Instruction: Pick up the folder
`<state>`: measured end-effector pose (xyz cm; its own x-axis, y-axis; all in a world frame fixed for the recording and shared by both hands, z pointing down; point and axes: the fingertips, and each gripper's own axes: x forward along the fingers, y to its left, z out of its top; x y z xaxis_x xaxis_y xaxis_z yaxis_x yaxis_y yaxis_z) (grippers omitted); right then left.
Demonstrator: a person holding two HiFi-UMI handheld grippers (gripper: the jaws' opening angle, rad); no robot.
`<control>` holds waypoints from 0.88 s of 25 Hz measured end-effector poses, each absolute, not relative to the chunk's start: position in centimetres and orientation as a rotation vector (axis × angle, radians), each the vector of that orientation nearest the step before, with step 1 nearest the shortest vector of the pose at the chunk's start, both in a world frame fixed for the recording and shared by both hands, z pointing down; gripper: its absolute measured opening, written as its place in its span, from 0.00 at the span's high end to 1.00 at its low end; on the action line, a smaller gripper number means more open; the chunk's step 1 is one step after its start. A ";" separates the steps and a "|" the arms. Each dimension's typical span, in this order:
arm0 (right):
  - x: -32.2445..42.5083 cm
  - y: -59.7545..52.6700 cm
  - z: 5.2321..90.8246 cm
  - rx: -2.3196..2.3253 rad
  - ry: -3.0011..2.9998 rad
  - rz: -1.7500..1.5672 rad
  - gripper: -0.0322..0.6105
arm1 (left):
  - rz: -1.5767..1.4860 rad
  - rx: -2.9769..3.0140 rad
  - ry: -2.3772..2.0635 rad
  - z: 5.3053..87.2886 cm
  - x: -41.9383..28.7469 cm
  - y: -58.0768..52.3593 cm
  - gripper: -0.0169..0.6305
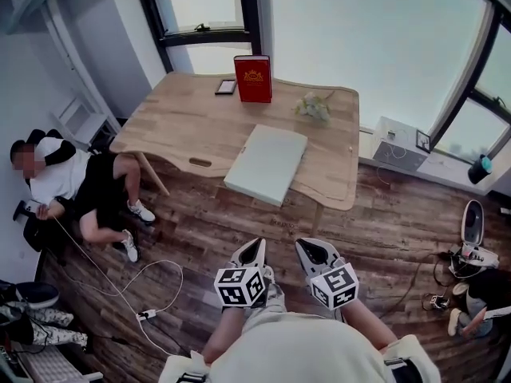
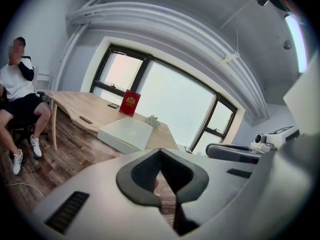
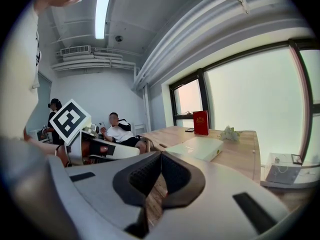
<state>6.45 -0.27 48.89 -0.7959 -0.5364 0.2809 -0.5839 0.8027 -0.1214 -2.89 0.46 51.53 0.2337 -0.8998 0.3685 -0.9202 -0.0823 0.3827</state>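
Approach step: the folder [image 1: 266, 164] lies flat on the bench [image 1: 176, 118], overhanging its near edge, while the left gripper [image 1: 254, 251] and right gripper [image 1: 313, 251], both clenched on nothing, hang well short of the bench and must next reach it and open.

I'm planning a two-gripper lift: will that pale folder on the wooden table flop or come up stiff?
The folder looks thick and box-like with straight edges, so probably stiff, not floppy. Its bulk suggests some weight. Its near corner seems to overhang the table, so a push could tip it off.
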 end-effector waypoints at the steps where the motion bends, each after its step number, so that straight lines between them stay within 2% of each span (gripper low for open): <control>1: 6.2 -1.0 48.9 0.867 -2.759 0.297 0.92 | 0.057 1.983 -1.661 51.6 -2.9 -0.2 0.94; 22: -0.8 -15.5 46.8 1.015 -2.784 0.308 0.92 | 0.043 1.961 -1.575 52.5 -10.6 -14.0 0.94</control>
